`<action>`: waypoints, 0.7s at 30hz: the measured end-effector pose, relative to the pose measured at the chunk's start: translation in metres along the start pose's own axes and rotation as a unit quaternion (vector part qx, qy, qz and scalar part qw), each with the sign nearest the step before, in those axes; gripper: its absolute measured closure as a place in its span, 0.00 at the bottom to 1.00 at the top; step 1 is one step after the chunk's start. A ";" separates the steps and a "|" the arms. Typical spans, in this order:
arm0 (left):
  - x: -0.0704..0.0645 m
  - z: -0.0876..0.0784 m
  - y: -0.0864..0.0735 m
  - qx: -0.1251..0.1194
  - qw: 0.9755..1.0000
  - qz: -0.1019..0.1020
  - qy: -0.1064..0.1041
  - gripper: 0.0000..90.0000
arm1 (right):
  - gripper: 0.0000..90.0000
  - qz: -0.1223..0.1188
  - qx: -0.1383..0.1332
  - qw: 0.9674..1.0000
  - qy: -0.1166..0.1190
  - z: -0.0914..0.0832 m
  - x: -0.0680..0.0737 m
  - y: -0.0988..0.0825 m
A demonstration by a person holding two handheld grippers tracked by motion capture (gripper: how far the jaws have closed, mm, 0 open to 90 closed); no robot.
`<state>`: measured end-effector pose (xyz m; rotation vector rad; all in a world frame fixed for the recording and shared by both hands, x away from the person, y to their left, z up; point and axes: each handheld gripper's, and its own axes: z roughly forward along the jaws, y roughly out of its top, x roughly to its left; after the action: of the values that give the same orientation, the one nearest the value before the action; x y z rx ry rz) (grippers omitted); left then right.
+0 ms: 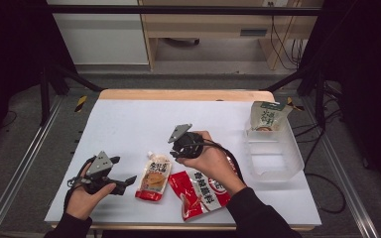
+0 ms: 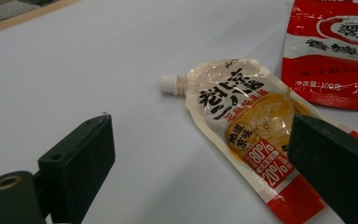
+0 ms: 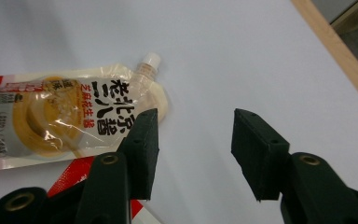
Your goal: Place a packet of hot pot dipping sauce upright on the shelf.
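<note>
Desk [image 1: 129,119] work partly done: clear bin [image 1: 283,163] holds one green pouch [image 1: 268,116]. Red packet [image 1: 201,193] and sauce pouch [image 1: 154,177] lie on the desk. Right hand-held gripper [image 3: 193,144] half-open beside the spout, empty; left hand-held gripper [image 2: 200,163] wide, empty.

a clear plastic tub [image 1: 273,157] at the table's [image 1: 129,119] right side, a green-topped pouch [image 1: 268,115] leaning in it
</note>
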<state>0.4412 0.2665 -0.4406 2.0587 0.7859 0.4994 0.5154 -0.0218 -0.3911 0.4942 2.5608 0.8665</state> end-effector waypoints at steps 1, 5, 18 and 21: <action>0.000 0.000 0.000 -0.001 1.000 0.000 0.001 0.08 | 0.60 0.004 0.005 1.000 0.001 0.004 0.000 0.001; -0.004 -0.002 0.001 0.002 1.000 0.005 0.010 0.09 | 0.65 0.029 0.010 0.999 0.016 0.022 0.006 0.000; -0.009 -0.004 0.000 0.007 1.000 0.014 0.015 0.09 | 0.64 0.081 0.035 0.995 0.046 0.065 0.019 -0.007; -0.009 -0.004 0.001 0.007 1.000 0.013 0.015 0.09 | 0.60 0.090 0.044 0.994 0.052 0.070 0.019 -0.009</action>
<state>0.4326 0.2620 -0.4387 2.0804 0.7821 0.5427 0.5299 0.0153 -0.4529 0.7351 2.6890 0.8636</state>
